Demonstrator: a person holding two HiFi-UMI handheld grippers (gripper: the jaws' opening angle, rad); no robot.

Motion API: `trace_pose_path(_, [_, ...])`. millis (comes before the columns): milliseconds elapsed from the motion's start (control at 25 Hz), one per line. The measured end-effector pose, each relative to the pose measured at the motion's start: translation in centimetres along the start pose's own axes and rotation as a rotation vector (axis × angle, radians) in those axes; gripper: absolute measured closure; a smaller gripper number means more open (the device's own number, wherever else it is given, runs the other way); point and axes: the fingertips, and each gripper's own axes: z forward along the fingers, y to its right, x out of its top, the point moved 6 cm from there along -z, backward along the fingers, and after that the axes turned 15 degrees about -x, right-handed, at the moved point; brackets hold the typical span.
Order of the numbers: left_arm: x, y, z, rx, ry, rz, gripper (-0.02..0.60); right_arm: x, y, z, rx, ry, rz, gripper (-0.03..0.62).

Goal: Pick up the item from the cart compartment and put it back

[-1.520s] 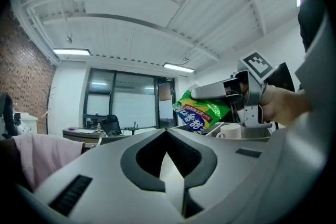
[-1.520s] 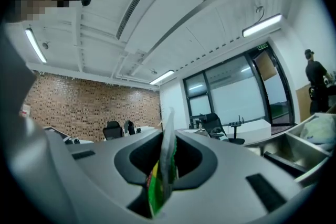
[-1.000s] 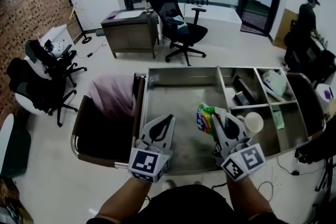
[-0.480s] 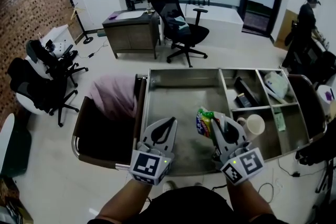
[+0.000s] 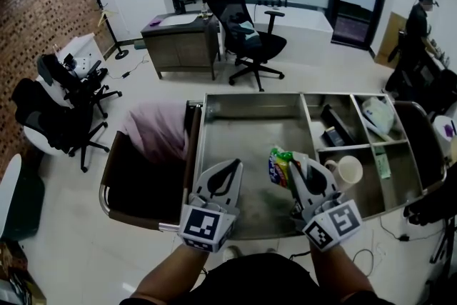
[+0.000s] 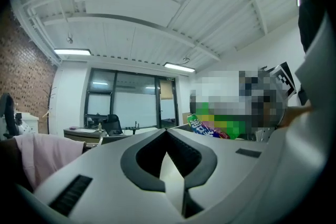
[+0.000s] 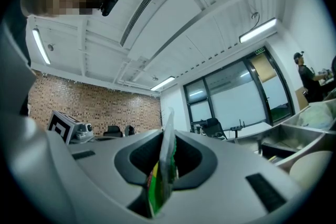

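Right gripper [image 5: 294,162] jaws narrow, pinching colourful snack packet [image 5: 278,165] above cart [image 5: 243,107] big compartment; right gripper view shows packet edge-on between pads; left gripper [image 5: 230,166] jaws together, empty, over cart's near edge; only head view shows cart.

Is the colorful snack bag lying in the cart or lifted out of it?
Lifted out: the right tongs are shut on the snack bag, holding it over the cart.

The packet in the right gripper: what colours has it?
The packet is green, yellow, blue and red; clearest in head view.
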Motion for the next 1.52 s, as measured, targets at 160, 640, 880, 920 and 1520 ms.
trace_pose_path(160, [0.0,-0.2,0.0,0.012,0.001,0.011,0.581,0.1,0.1,0.1,-0.002,0.0,0.006,0.53])
trace_pose_path(640, [0.0,-0.3,-0.1,0.018,0.005,0.012,0.581,0.0,0.3,0.2,-0.004,-0.007,0.015,0.53])
trace_pose_path(880, [0.1,-0.4,-0.2,0.026,0.007,-0.002,0.581,0.0,0.3,0.2,-0.004,-0.009,0.015,0.53])
trace_pose_path(920, [0.1,-0.4,-0.2,0.027,0.008,-0.001,0.581,0.0,0.2,0.2,-0.004,-0.01,0.014,0.53])
trace_pose_path(1520, [-0.1,-0.5,-0.4,0.025,0.014,-0.002,0.581,1.5,-0.1,1.9,0.011,-0.009,-0.011,0.53])
